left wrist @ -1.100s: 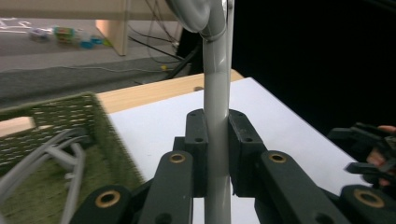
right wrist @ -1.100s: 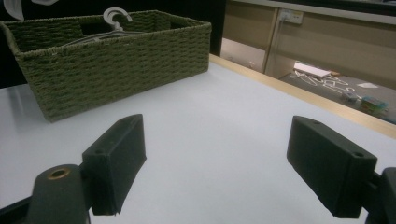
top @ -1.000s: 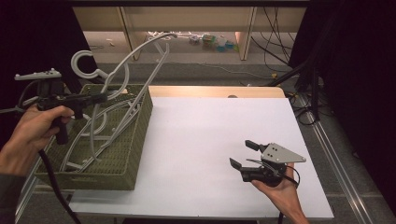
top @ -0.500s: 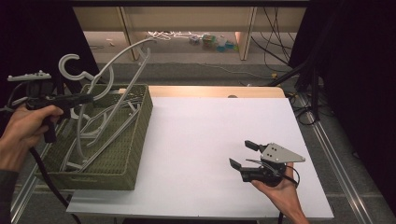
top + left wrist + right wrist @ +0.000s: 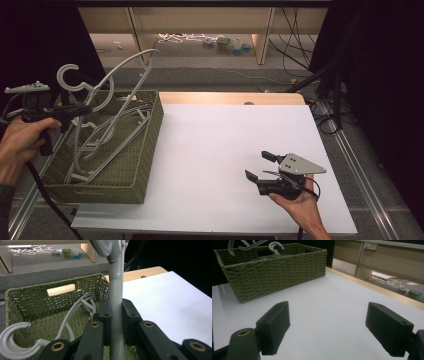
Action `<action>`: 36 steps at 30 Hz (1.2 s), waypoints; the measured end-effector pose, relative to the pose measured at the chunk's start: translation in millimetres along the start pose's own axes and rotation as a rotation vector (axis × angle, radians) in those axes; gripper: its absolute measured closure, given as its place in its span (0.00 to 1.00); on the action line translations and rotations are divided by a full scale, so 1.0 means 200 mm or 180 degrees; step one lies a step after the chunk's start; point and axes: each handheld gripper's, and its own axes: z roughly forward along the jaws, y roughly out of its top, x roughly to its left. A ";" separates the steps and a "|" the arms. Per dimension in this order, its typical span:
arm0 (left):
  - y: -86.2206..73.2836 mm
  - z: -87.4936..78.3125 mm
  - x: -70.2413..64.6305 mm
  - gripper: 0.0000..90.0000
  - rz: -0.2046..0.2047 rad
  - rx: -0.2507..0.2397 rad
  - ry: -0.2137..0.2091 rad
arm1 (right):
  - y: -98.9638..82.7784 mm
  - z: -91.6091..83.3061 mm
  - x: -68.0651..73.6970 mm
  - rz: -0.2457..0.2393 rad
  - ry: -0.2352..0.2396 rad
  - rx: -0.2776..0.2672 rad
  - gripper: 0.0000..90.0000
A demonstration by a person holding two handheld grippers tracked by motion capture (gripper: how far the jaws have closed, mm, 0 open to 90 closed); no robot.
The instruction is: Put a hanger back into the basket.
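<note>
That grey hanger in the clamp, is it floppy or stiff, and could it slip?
The hanger probably is stiff: it keeps its curve while tilted over the basket. It looks smooth, held by the left gripper on one thin bar, so it might swivel or slip.

- In the left gripper view the held hanger [image 5: 115, 290] is cut off by the top edge, so its upper part is unseen, and its lower run is lost between the jaws at the bottom edge.
- There too, the basket [image 5: 30, 293] is cut at the left and bottom; its near wall is out of frame.
- In the high view the basket's near wall hides the hangers' [image 5: 107, 132] lower ends, and how many lie tangled is hard to count, perhaps three.
- The clutter [image 5: 225, 42] on the far floor is too small to name.
- In the right gripper view the basket [image 5: 274, 267] hides most of the hangers inside it.
</note>
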 end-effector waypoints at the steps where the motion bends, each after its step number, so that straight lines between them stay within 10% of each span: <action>1: -0.01 0.00 0.01 0.89 0.0012 0.0003 0.0002 | 0.00 0.00 0.00 -0.0007 0.0000 -0.0005 0.23; 24: -0.22 0.04 0.17 0.89 0.0337 0.0519 0.0178 | -0.01 -0.01 0.01 0.0001 -0.0045 -0.0078 0.20; 36: -0.29 0.06 0.20 0.89 0.0303 0.0804 0.0204 | -0.01 -0.03 0.01 -0.0015 -0.0021 -0.0104 0.18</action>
